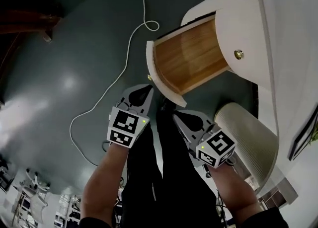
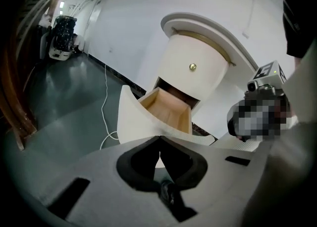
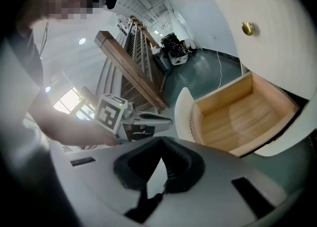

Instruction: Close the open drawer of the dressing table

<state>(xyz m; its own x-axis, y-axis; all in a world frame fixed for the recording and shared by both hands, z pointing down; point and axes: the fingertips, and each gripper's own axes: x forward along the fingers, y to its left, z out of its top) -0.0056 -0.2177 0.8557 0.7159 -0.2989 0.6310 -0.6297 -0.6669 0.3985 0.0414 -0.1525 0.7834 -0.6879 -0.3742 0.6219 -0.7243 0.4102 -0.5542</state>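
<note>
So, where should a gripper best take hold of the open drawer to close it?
Probably the curved white front panel, approached from its outer side. The drawer stands pulled out, so that panel is its foremost face, and its top edge is free to pinch or push.

Glossy dark floor (image 1: 59,73), white wall (image 2: 133,28), perhaps a wooden bedframe (image 3: 132,71).

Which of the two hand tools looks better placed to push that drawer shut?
Left, probably. The left gripper, jaws together, faces the drawer front squarely; the right gripper sits near the front's end, off to one side.
</note>
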